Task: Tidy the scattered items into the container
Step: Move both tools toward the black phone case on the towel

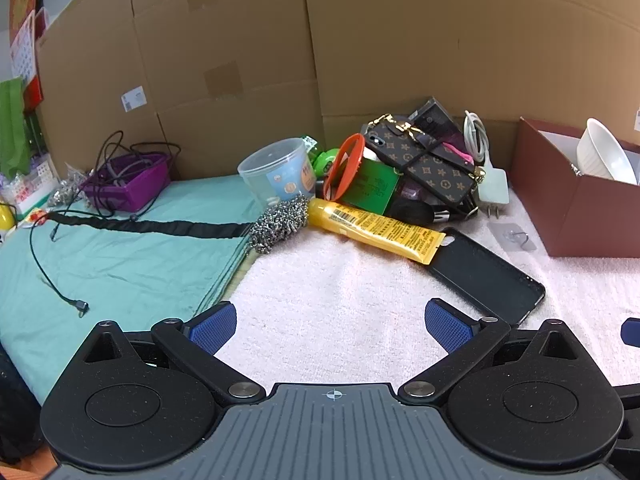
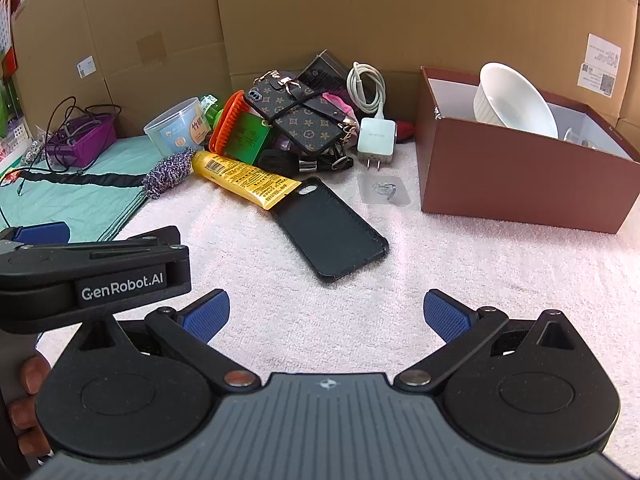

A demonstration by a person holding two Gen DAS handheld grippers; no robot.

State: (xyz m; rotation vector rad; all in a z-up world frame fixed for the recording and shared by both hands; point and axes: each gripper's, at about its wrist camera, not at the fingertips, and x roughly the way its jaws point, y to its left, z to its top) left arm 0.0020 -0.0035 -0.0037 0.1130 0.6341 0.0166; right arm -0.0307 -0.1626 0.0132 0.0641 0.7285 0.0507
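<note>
Brown box (image 2: 516, 168) at right on pink towel (image 2: 360, 300), white bowl (image 2: 512, 98) tilted inside. Clutter pile left of it; black case (image 2: 328, 228) nearest, touching yellow tube (image 2: 244, 178). Left gripper (image 1: 330, 326) and right gripper (image 2: 326, 318): fingers wide apart, empty.

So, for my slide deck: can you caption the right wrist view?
Open right gripper over a pink towel, facing a black phone case, yellow tube and brown box holding a white bowl.
</note>
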